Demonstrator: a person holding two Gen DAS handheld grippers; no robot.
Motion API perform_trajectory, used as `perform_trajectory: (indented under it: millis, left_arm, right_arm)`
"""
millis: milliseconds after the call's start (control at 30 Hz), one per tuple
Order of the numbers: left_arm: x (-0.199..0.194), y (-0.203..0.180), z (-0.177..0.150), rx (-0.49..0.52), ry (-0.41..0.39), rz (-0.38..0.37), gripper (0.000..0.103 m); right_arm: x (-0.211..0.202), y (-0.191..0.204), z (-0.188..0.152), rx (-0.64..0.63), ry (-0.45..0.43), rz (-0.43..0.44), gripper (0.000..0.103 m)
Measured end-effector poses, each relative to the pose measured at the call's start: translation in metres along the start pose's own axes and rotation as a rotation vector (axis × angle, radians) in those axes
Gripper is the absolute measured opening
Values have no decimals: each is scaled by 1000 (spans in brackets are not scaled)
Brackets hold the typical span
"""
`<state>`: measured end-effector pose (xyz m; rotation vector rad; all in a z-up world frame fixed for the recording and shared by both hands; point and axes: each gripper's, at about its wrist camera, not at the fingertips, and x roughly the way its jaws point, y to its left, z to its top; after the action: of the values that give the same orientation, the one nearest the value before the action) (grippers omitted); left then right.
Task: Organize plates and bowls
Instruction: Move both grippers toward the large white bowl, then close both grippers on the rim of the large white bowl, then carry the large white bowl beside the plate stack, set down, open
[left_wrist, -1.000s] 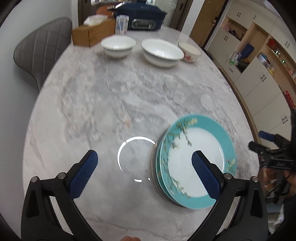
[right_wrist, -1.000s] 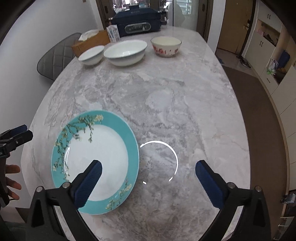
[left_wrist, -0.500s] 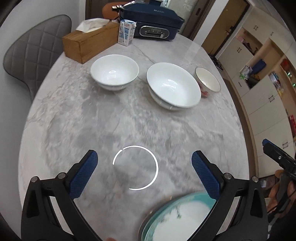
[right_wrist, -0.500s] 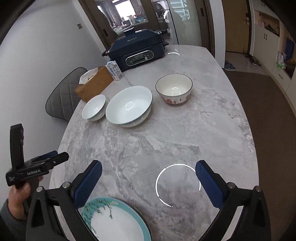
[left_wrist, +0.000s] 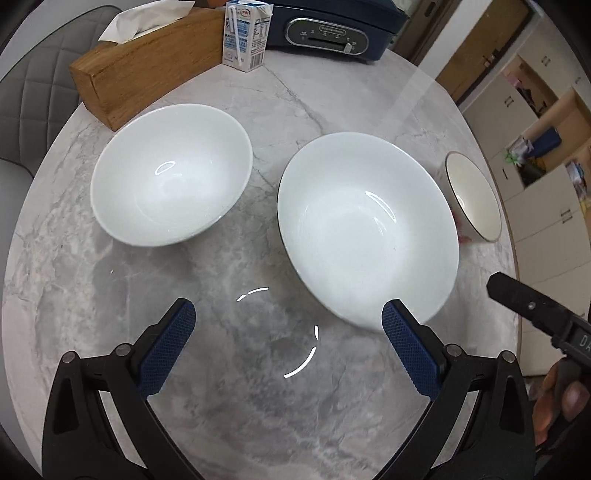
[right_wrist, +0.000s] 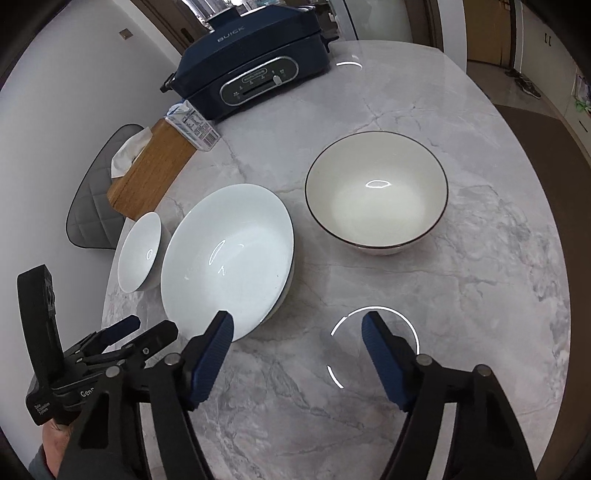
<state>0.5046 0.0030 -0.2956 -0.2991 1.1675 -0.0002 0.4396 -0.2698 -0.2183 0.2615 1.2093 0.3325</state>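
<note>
Three bowls stand in a row on the marble table (left_wrist: 229, 406). A small white bowl (left_wrist: 170, 173) (right_wrist: 139, 251) is at the left, a large white bowl (left_wrist: 365, 229) (right_wrist: 227, 258) in the middle, a cream bowl with a dark rim (left_wrist: 472, 195) (right_wrist: 376, 192) at the right. My left gripper (left_wrist: 288, 325) is open and empty, just short of the gap between the two white bowls. My right gripper (right_wrist: 297, 332) has nothing between its fingers; its jaws are closing, in front of the large and the cream bowl. The left gripper (right_wrist: 122, 332) also shows at the right wrist view's lower left.
At the table's far end stand a wooden tissue box (left_wrist: 147, 62) (right_wrist: 151, 170), a milk carton (left_wrist: 245, 33) (right_wrist: 194, 125) and a dark blue electric cooker (right_wrist: 251, 62) (left_wrist: 328, 29). A grey chair (right_wrist: 96, 206) sits left of the table. Cabinets (left_wrist: 535, 155) line the right.
Both grippers moved forward across the table from the teal plates to the bowls; the plates dropped out of view. The right gripper's fingers came closer together.
</note>
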Motion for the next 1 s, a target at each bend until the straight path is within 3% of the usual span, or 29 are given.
perform_trajectory:
  millis: [267,500,600,700,733,767,800,833,1000]
  left_arm:
    - [26,1,13,-64,4,-16,100]
    - [50,1,26,-83,44,-5,99]
    - [54,0,31,-95,40,-4,78]
    - [62,0,34,-108,49,-37,49]
    - [63,2,34,-111,60,-51,31]
    - [65,1,34,-111,62,-62,20]
    - [65,0,33,-111,63,-70,19]
    - [65,-1,32,-111,57,-76,19]
    - [65,0,31,-111,58,-80,15]
  right_arm:
    - [30,-4,20,6,33,27,72]
    - [55,3,28,-11,72,42,62]
    - [63,3,32,-2,77,41,53]
    - [71,4,35,-4,87,34,42]
    - [74,5,35,-8,92,34,31]
    - [76,6,35,-17,99,29,25]
    - [78,6,35,-22,103,27,17]
    - [79,7,35,-30,104,12,15]
    - [78,4,34,-31,102,22,14]
